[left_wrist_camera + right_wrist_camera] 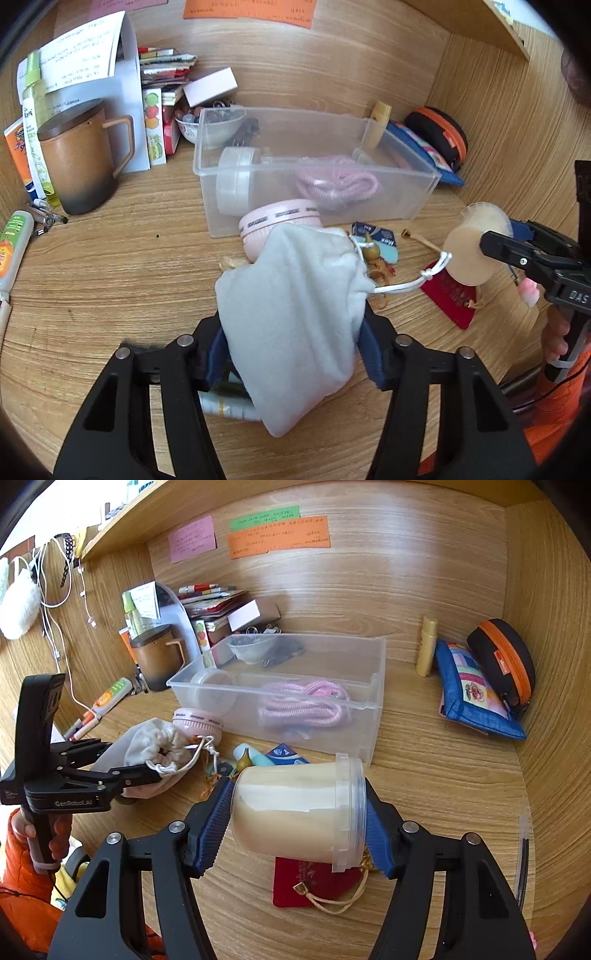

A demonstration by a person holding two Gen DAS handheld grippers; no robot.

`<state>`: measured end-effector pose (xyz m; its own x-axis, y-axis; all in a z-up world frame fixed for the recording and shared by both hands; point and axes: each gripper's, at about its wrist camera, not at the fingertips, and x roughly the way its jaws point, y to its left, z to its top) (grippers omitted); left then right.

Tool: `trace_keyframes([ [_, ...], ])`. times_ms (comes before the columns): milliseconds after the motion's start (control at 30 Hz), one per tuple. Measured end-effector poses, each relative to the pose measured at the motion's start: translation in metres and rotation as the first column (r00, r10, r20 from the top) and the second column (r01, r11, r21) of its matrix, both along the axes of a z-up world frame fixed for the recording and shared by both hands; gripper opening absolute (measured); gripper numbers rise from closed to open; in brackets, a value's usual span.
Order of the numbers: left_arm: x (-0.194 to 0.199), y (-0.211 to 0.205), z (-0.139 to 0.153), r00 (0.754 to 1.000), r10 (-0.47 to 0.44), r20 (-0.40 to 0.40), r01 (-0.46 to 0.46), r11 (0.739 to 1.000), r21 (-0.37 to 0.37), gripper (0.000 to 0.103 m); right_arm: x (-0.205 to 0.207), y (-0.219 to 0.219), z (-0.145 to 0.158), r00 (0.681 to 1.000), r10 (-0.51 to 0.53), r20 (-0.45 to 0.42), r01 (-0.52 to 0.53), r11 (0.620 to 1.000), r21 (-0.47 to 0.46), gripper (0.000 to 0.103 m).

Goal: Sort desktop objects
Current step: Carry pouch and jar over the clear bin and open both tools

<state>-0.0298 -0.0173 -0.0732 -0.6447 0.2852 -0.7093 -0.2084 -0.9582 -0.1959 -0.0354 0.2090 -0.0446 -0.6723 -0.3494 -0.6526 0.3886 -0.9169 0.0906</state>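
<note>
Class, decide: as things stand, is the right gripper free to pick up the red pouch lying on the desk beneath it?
Probably not yet: the right gripper is shut on the cream-filled jar, which hangs directly over the red pouch.

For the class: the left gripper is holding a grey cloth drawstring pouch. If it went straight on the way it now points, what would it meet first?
Probably the round pink case lying just past the grey cloth drawstring pouch that the left gripper holds; the clear plastic storage box stands right behind it. Depth is hard to judge.
</note>
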Motion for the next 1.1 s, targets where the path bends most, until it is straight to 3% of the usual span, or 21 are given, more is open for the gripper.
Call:
trace_keyframes([
  [633, 0.001, -0.007, 0.047, 0.995, -0.006, -0.104, 0.008, 1.000, 0.021, 0.058, -0.019, 0.001, 0.023, 0.999, 0.009, -0.047, -0.011, 0.999, -0.033, 0.062],
  [1100, -0.028, -0.007, 0.078, 0.989, -0.035, -0.144, 0.028, 0.998, -0.047, 0.058, -0.044, -0.008, 0.043, 0.996, 0.025, -0.088, -0.029, 0.999, -0.042, 0.062],
])
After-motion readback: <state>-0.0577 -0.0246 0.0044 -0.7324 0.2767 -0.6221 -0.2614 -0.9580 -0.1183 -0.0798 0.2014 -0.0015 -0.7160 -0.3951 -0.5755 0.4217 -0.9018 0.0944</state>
